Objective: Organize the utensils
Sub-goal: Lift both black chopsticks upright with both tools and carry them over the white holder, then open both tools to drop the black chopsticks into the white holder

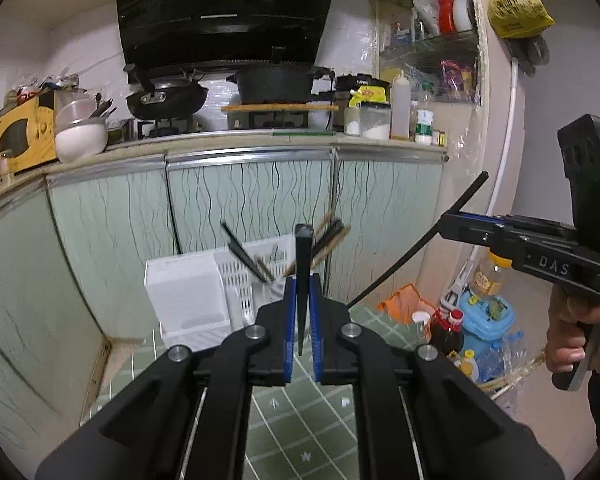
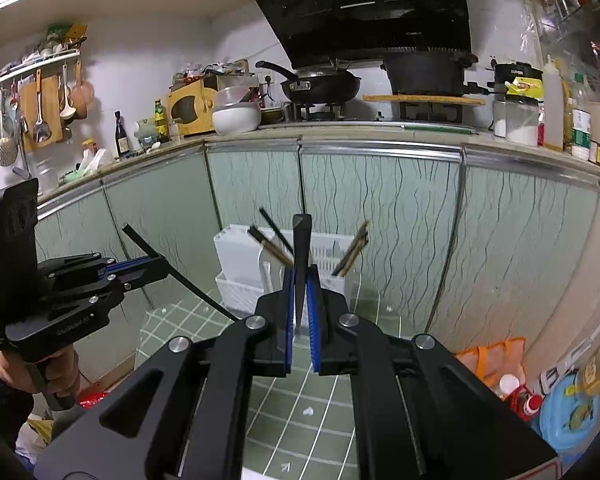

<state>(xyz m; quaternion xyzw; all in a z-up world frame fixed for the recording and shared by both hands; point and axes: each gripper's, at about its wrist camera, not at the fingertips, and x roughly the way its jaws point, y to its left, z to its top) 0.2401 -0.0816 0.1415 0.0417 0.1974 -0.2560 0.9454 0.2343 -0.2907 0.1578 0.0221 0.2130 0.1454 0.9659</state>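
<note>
Small kitchen, green tiled floor (image 2: 312,396), pale green cabinet doors (image 1: 248,196) with wavy black lines under a long desk (image 2: 340,128). On the desk: black wok (image 2: 320,84) and black pot (image 2: 428,70) on the stove under a black hood (image 1: 224,12), white bowl (image 1: 80,136), yellow box (image 1: 24,132), jars and bottles at the right end.

White perforated utensil basket (image 2: 240,256) stands on the floor against the cabinets, straight ahead of both tools. Several chopsticks (image 2: 354,250) stand tilted in it, some dark, some wooden, leaning left and right.

Left tool (image 1: 302,312): jaws closed on a black chopstick (image 1: 302,272). Stick stands near upright between the blue pads, thick end up, thin tip down in the gap. From the right wrist view the same left tool (image 2: 156,268) shows at left, stick (image 2: 172,268) crossing the jaws at a slant, thin end down toward the floor.

Right tool (image 2: 302,308): jaws closed on a second black chopstick (image 2: 301,264), same pose, thick end up. From the left wrist view the right tool (image 1: 448,230) is at right, its stick (image 1: 420,240) slanting from upper right to lower left. Hand (image 1: 576,332) wraps the grip.

Both tools are above the floor, short of the basket, side by side, apart from each other. Floor clutter right: blue container (image 1: 488,316), orange bag (image 1: 404,300), red-capped bottle (image 1: 448,328).
</note>
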